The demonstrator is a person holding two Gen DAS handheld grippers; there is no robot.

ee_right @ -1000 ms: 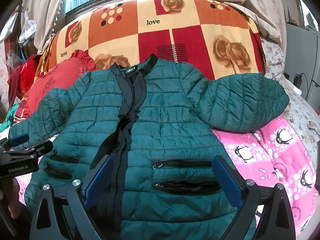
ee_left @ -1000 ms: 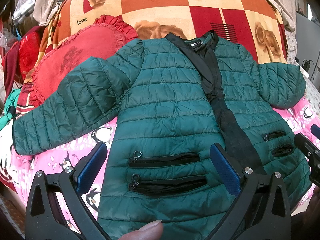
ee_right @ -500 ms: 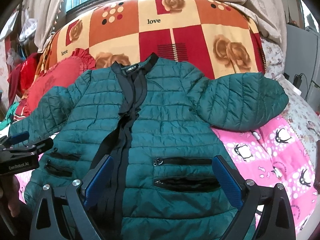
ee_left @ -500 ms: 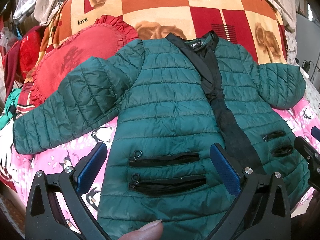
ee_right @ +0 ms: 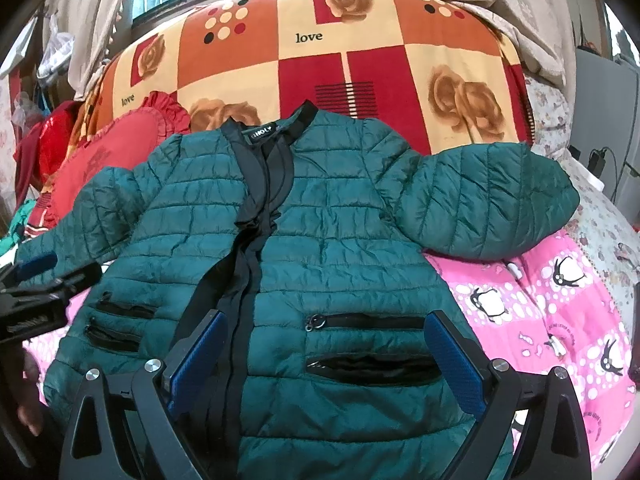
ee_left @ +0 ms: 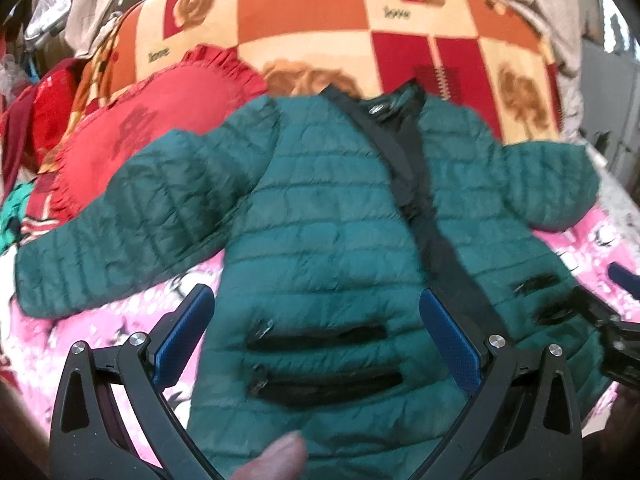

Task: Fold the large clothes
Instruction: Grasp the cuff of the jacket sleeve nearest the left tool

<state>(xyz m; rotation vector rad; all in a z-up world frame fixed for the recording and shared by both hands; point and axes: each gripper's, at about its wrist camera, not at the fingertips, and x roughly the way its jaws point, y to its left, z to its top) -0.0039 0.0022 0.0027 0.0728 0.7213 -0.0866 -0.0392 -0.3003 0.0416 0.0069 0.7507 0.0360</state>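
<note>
A dark green quilted jacket (ee_left: 328, 216) with a black front placket lies face up on the bed, also in the right wrist view (ee_right: 320, 248). Its left sleeve (ee_left: 120, 220) stretches out sideways; its right sleeve (ee_right: 488, 208) is bent into a rounded lump. My left gripper (ee_left: 316, 340) is open and empty above the left pocket zips near the hem. My right gripper (ee_right: 324, 352) is open and empty above the right pocket zips. Each gripper shows at the edge of the other's view.
A pink penguin-print sheet (ee_right: 560, 320) covers the bed. A red frilled cushion (ee_left: 160, 120) lies at the jacket's upper left. A folded orange and red rose blanket (ee_right: 340, 60) rises behind the collar. Clothes hang at the far left.
My left gripper has shifted, blurring its view, and the jacket sits slightly higher in it. The right gripper has edged closer to the hem. The jacket has not moved.
</note>
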